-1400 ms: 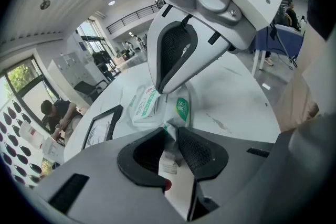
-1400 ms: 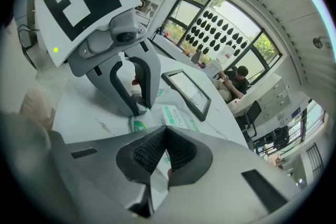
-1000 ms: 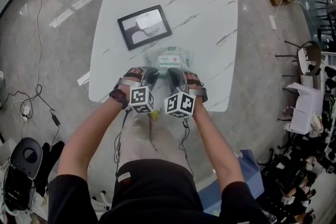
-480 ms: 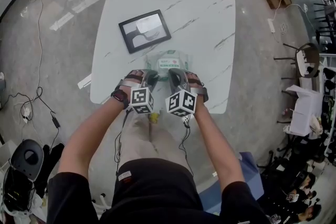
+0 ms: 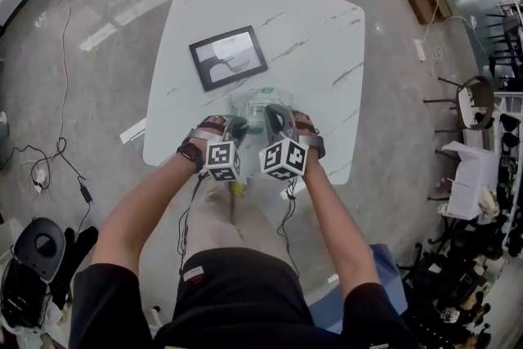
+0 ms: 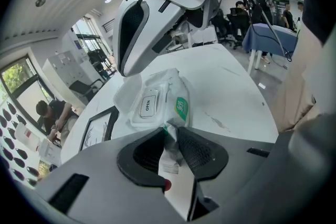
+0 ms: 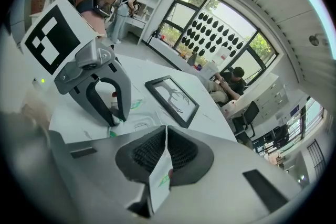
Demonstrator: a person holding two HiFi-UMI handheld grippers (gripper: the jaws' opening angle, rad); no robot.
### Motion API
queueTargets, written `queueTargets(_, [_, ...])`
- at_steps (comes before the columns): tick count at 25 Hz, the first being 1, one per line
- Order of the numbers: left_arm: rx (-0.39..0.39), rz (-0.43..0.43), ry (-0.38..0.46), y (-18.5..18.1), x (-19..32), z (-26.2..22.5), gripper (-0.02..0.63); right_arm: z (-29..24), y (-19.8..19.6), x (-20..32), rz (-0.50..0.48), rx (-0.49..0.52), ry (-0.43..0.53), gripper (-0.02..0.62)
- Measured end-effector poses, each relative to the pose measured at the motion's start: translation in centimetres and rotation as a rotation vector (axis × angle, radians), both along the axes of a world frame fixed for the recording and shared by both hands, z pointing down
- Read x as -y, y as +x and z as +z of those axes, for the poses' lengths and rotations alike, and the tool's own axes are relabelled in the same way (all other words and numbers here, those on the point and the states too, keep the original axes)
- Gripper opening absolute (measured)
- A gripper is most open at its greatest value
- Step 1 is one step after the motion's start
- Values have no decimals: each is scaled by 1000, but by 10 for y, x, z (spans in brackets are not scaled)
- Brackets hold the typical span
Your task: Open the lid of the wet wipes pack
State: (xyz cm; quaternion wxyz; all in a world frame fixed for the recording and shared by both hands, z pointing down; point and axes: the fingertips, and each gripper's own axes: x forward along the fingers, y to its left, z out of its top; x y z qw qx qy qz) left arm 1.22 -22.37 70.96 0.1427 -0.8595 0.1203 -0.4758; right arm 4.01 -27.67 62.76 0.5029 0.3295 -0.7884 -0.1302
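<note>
The wet wipes pack [image 5: 257, 104] lies near the white table's front edge; the left gripper view shows it as a clear crinkled pack [image 6: 176, 99] with a white "OPEN" label [image 6: 148, 106] on top. A translucent rounded lid [image 6: 125, 96] stands beside that label. My left gripper [image 6: 170, 135] is shut on the pack's near edge. My right gripper [image 7: 166, 138] is shut on a thin white flap [image 7: 160, 178] with green print; which part of the pack this flap is stays unclear. Both grippers [image 5: 239, 124] [image 5: 273, 114] sit side by side at the pack.
A black picture frame [image 5: 228, 57] lies on the marble table [image 5: 310, 29] just beyond the pack. Cables and a black device [image 5: 37, 257] are on the floor to the left. Chairs and boxes [image 5: 474, 167] stand to the right. People sit in the background.
My right gripper has lifted slightly and shifted a little over the pack, still shut on the flap. The left gripper has stayed where it was.
</note>
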Motion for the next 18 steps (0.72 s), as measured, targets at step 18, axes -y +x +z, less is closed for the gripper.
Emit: queueTargets(18, [-44,-1,-20,-1,1,0,95,-1,21,36,113,18,4,9])
